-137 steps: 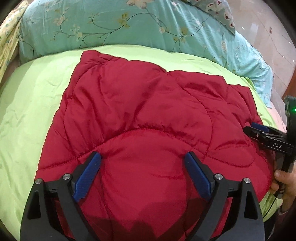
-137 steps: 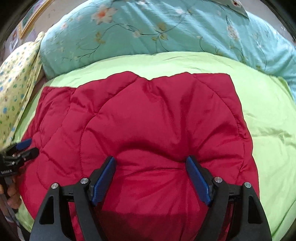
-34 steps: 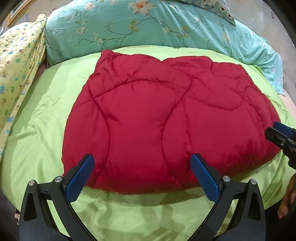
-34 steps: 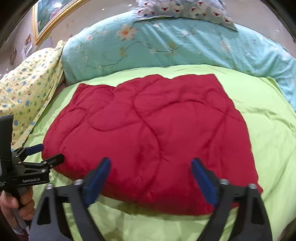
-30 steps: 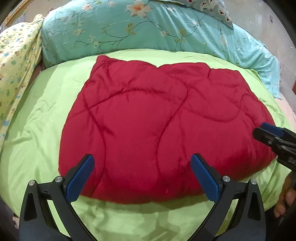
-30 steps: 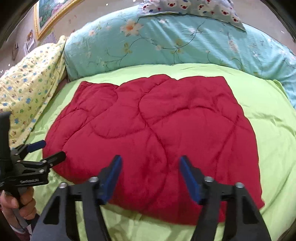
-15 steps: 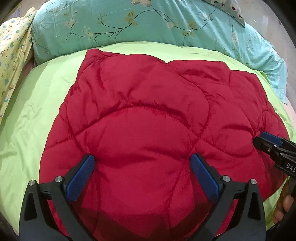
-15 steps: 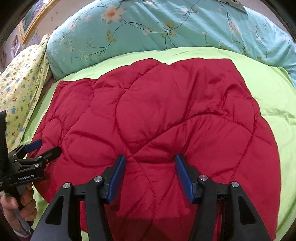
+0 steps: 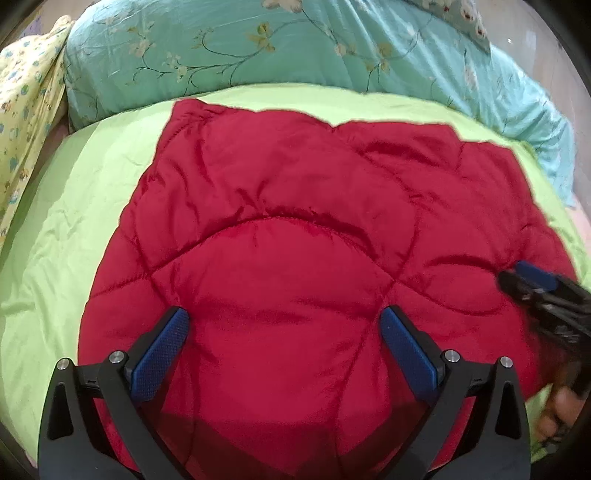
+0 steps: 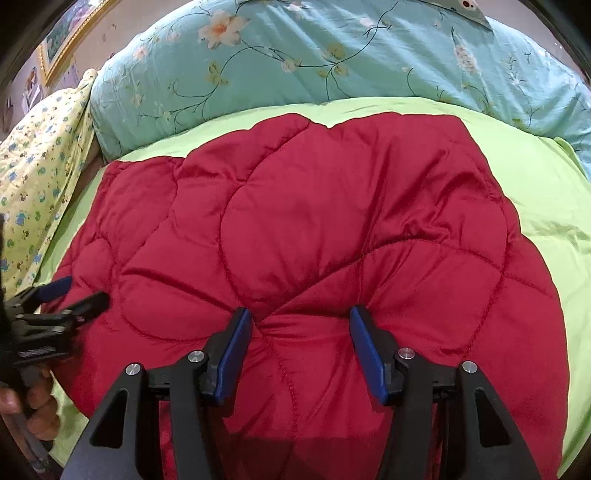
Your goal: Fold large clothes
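Note:
A red quilted garment (image 9: pixel 295 229) lies folded and spread on the green bed; it also shows in the right wrist view (image 10: pixel 314 221). My left gripper (image 9: pixel 284 321) is wide open, pressed down on the garment's near left part, fabric bulging between the fingers. My right gripper (image 10: pixel 301 317) is partly open, its fingers set on a bunched ridge of the garment near its front edge. The right gripper also shows at the right in the left wrist view (image 9: pixel 532 280), and the left gripper at the left in the right wrist view (image 10: pixel 70 291).
The green sheet (image 9: pixel 74 206) covers the bed. A teal floral quilt (image 10: pixel 332 62) is piled along the far side. A yellow patterned cloth (image 10: pixel 33 177) lies at the far left. A framed picture (image 10: pixel 59 33) hangs on the wall.
Both grippers have moved forward and down from above the bed's front edge onto the garment. The right gripper's jaws have narrowed around a ridge of fabric.

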{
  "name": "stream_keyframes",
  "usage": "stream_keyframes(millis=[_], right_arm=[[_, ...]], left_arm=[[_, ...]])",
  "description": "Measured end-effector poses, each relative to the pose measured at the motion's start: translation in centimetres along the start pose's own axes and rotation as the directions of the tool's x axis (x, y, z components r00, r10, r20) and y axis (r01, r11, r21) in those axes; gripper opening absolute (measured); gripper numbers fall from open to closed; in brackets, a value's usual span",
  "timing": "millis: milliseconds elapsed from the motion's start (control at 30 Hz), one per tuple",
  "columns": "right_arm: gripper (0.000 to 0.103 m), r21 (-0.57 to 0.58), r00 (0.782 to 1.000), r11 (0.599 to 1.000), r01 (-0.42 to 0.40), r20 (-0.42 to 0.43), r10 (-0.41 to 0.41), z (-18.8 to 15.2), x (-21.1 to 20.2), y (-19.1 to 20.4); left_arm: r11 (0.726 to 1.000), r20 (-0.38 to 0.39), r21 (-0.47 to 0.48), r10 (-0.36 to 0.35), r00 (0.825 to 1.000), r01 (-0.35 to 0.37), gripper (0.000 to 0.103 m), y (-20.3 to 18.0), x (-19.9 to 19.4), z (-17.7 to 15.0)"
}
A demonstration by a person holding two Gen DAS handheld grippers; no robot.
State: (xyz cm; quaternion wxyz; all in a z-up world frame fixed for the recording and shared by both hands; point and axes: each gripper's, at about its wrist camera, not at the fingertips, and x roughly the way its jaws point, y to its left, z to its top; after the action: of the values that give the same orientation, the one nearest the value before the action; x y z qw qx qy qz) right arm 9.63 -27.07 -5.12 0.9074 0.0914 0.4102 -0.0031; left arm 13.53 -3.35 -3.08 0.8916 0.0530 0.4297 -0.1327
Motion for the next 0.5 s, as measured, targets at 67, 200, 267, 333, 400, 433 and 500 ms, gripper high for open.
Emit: stream_keyframes(millis=[67,200,267,333,400,433,500], right_arm=[[0.057,0.004,1.0,1.0,-0.007,0.003,0.007,0.0,0.0,-0.2],[0.056,0.006,1.0,1.0,-0.004,0.022,0.004,0.0,-0.5,0.0],[0.056,0.014,0.999,1.0,-0.009,0.031,0.009,0.1,-2.0,0.1],[0.057,0.008,0.997,1.0,-0.004,0.073,0.004,-0.2,-3.9,0.1],[0.058,-0.007,0.995,0.999,0.044,0.086,-0.044,-0.6,-4.7,0.0],[0.058,-0.008,0.996,0.998,0.068,0.062,-0.067,-0.9,-4.3,-0.4],[0.058,-0.004,0.998,0.999,0.055,0.035,-0.054,-1.8,-2.7,-1.2]], left_arm=[[1.0,0.006,-0.01,-0.029,1.0,0.029,0.103,0.2,-1.0,-0.7],[1.0,0.005,0.031,0.004,1.0,-0.004,0.103,-0.5,0.0,-1.4],[1.0,0.003,0.025,-0.001,1.0,0.001,0.103,-0.4,0.6,-1.4],[1.0,0.006,0.028,-0.007,1.0,0.007,0.103,-0.3,0.8,-1.2],[0.999,0.008,0.031,-0.007,1.0,0.007,0.103,-0.3,0.7,-1.2],[0.999,0.012,0.032,-0.006,1.0,0.006,0.103,-0.3,0.7,-1.2],[0.999,0.019,0.034,-0.003,1.0,0.003,0.103,-0.4,0.7,-1.3]])
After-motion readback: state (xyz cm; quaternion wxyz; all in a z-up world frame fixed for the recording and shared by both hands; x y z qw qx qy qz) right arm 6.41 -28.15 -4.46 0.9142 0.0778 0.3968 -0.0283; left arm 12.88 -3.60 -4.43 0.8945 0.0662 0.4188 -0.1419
